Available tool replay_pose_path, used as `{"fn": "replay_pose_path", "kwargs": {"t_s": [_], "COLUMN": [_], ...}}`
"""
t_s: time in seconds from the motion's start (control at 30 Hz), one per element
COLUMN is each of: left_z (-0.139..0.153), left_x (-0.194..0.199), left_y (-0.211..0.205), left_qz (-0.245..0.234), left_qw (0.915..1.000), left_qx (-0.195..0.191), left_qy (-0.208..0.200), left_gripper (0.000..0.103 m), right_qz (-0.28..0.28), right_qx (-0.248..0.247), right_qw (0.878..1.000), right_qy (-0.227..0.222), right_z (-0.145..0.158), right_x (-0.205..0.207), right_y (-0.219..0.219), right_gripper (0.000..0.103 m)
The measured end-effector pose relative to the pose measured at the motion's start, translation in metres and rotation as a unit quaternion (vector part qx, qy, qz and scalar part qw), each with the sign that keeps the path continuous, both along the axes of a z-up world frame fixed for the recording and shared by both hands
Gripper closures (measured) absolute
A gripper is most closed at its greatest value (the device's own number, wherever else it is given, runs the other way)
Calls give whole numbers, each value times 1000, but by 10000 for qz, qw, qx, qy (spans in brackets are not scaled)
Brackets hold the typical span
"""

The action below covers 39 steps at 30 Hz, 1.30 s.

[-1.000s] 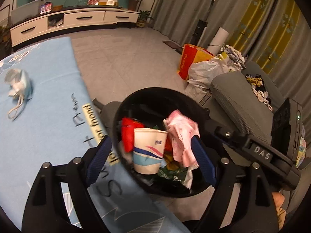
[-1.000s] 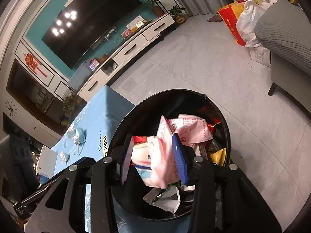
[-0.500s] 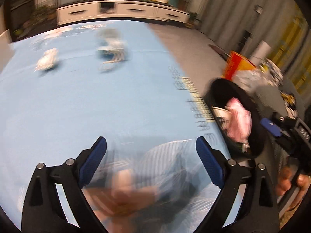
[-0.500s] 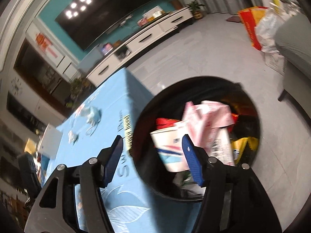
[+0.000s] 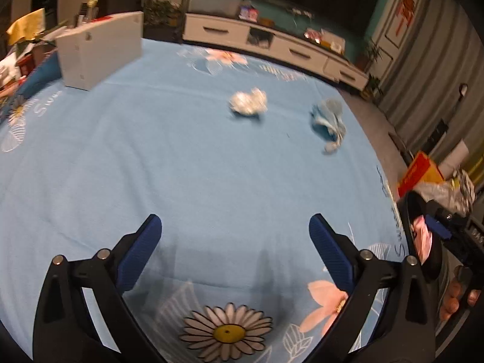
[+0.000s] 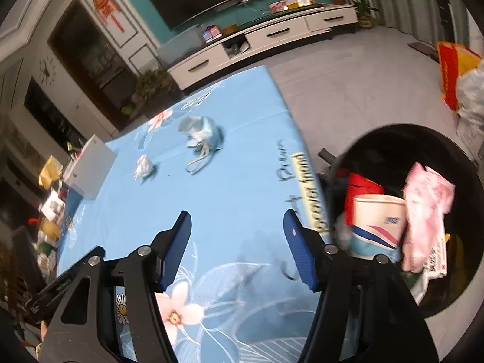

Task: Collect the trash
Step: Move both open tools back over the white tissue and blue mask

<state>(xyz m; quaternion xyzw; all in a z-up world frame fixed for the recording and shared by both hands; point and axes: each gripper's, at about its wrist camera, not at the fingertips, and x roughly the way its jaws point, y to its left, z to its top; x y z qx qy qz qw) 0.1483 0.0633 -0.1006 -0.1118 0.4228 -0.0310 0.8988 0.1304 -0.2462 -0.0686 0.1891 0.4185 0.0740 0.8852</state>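
Note:
A crumpled white tissue (image 5: 248, 103) and a blue face mask (image 5: 328, 118) lie on the blue flowered tablecloth (image 5: 181, 166), far ahead of my left gripper (image 5: 234, 245), which is open and empty above the cloth. In the right wrist view the tissue (image 6: 142, 167) and the mask (image 6: 201, 134) lie beyond my right gripper (image 6: 239, 245), also open and empty. The black trash bin (image 6: 447, 163) stands off the table's right edge and holds a paper cup (image 6: 376, 227), a pink wrapper (image 6: 426, 205) and red packaging.
A white box (image 5: 99, 50) stands at the table's far left, with clutter beyond it. The bin's edge (image 5: 408, 220) and my right gripper show at the right of the left wrist view. A TV cabinet (image 6: 266, 42) lines the far wall; bags (image 6: 456, 72) sit on the floor.
My left gripper swung from over the bin to over the table. My right gripper opened, let the pink wrapper fall into the bin and moved left over the table edge.

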Motion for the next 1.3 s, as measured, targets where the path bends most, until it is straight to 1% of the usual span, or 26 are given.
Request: {"fn": "replay_pose_path", "kwargs": {"t_s": [0.1,0.2,0.33,0.53,0.67,0.87,1.1,1.3], "left_z": [4,6,6,4,1,2,7,1], "left_x": [4,9,15,29,42,58,77,93], "left_y": [10,14,21,34,41,39,25,9], "left_qz": [49,8,-39,114,168,119,-35,-191], "left_qw": [9999,9997,9996,9996,9997,9998,9999,9996], "left_qx": [-102,-154,-206,-201,-170,-151,-4,139], "left_qy": [-123,-179,-209,-160,-95,-98,-161,-143], "left_gripper": [4,4,4,3,3,3,3,3], "right_qz": [103,183,317,407,368,363,399,470], "right_qx": [-150,-292,-489,-714,-816,-930,-955,-1029], "right_qw": [9998,9994,9983,9966,9960,9950,9946,9936], "right_qy": [2,-35,-67,-100,-59,-23,-42,-10], "right_z": [4,7,10,13,9,4,-1,-10], "right_x": [9,19,31,50,63,80,99,114], "right_y": [18,36,56,77,81,81,82,83], "right_gripper": [40,36,34,19,13,13,13,13]}}
